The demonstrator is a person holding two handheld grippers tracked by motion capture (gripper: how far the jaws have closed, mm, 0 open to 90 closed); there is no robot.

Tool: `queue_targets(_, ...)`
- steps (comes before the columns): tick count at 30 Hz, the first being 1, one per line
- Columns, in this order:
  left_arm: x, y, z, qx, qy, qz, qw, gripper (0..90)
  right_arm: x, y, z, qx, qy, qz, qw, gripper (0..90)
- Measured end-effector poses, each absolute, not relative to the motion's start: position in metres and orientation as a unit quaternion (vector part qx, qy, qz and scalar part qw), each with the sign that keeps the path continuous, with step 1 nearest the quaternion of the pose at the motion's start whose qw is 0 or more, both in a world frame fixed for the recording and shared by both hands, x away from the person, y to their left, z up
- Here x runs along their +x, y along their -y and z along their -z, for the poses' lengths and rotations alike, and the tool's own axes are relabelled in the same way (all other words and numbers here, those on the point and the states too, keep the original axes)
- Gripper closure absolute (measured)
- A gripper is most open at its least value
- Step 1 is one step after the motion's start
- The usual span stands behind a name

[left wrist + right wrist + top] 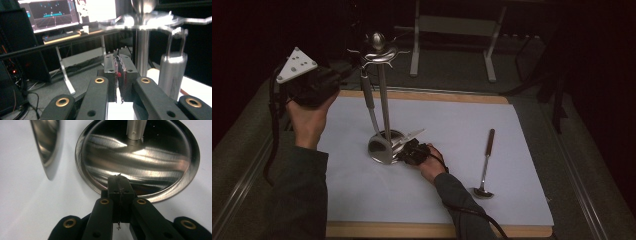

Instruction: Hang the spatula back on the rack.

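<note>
A steel utensil stand rises from a round base on the white mat. A long steel utensil hangs from a hook at its top, its broad head down by the base. My left gripper is held high, left of the stand's top, shut and empty. The hanging handle and the pole are just right of it. My right gripper is low, shut, with its tips over the base's rim. The utensil's head lies at the left.
A ladle with a dark handle lies on the mat to the right. The mat covers a wooden board on a grey table. Beyond the table stand a metal desk frame and a monitor.
</note>
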State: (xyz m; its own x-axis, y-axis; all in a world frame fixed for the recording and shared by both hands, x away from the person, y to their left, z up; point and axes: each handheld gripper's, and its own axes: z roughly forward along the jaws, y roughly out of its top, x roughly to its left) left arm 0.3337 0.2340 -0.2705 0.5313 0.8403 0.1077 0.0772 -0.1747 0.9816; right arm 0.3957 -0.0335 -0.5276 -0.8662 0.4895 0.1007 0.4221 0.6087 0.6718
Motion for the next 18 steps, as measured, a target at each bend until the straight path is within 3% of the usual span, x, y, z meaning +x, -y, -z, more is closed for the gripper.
queue_targets(7,0.326,-0.235,0.296,0.722,-0.336,-0.324,0.511,79.3,0.396,0.035,0.528,0.26,-0.893,-0.366,0.043,90.0)
queue_targets(18,0.312,-0.245,0.366,0.743,-0.354,-0.27,0.499,72.5,0.396,0.035,0.528,0.261,-0.892,-0.367,0.042,90.0)
